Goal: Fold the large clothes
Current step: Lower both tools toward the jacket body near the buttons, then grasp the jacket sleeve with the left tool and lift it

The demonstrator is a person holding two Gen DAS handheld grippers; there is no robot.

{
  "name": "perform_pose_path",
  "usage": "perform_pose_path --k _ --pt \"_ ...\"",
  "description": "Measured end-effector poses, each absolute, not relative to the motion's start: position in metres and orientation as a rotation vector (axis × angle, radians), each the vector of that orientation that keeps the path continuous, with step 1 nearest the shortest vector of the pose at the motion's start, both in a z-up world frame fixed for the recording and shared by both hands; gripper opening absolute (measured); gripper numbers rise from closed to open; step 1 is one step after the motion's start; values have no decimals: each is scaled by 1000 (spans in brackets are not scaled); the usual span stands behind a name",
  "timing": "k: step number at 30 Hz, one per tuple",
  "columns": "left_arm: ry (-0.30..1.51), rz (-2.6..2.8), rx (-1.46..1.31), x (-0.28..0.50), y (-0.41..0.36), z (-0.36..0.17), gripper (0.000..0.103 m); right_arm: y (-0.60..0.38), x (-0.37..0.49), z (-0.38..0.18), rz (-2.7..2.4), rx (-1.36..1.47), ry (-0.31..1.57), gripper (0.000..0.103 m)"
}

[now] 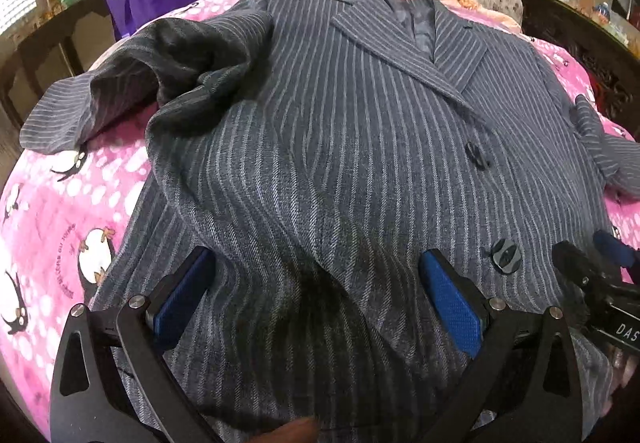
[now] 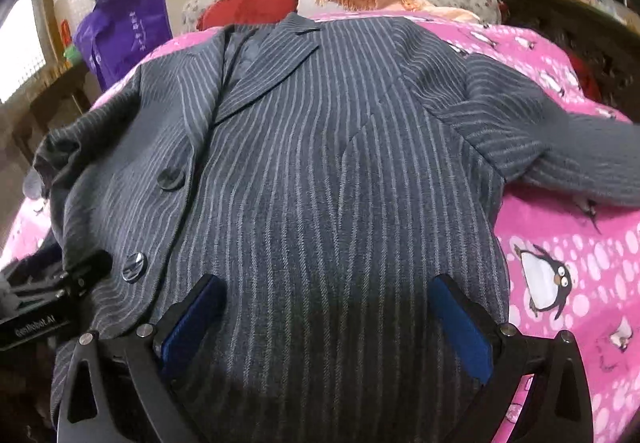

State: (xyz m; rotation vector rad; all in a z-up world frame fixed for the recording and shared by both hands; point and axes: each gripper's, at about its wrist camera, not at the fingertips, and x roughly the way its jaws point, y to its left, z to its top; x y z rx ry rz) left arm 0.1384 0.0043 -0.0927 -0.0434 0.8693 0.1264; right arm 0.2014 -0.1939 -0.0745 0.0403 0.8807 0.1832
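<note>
a grey pinstriped jacket (image 1: pixel 340 147) lies face up on a bed, spread over a pink penguin blanket (image 1: pixel 60 211), collar toward the pillows and hem toward the cameras. the left gripper (image 1: pixel 316 283) hovers over the lower front with its fingers (image 1: pixel 452 307) wide apart, holding nothing; the right gripper (image 2: pixel 328 307) hangs over the other half of the hem, fingers (image 2: pixel 464 323) equally spread and empty. one sleeve (image 1: pixel 120 91) is bunched and twisted back on itself on the left side, the other sleeve (image 2: pixel 568 159) stretches out flat over the blanket on the right.

the cloth looks like a thick woven wool: fairly heavy, soft but with body, likely stiffer at the lapels and shoulders, and not slippery. it should hold a crease rather than slump. good holds seem to be the hem corners or the side seams, clear of the buttons (image 1: pixel 505 256). the crumpled sleeve probably wants straightening first, taken near its cuff.
</note>
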Motion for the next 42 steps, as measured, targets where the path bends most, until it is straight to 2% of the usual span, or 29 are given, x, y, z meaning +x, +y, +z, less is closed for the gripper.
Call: perform_pose_path --k 8,35,39,42 --pt "746 149 -28 141 1 -82 103 -194 202 -77 189 45 874 103" --pt "785 71 -105 131 10 -87 103 -189 198 -75 160 31 862 103" --pt "741 -41 -193 118 34 -56 103 -191 198 -76 166 41 863 103" --pt "630 -25 -210 108 73 -16 103 -192 199 -76 166 43 870 103"
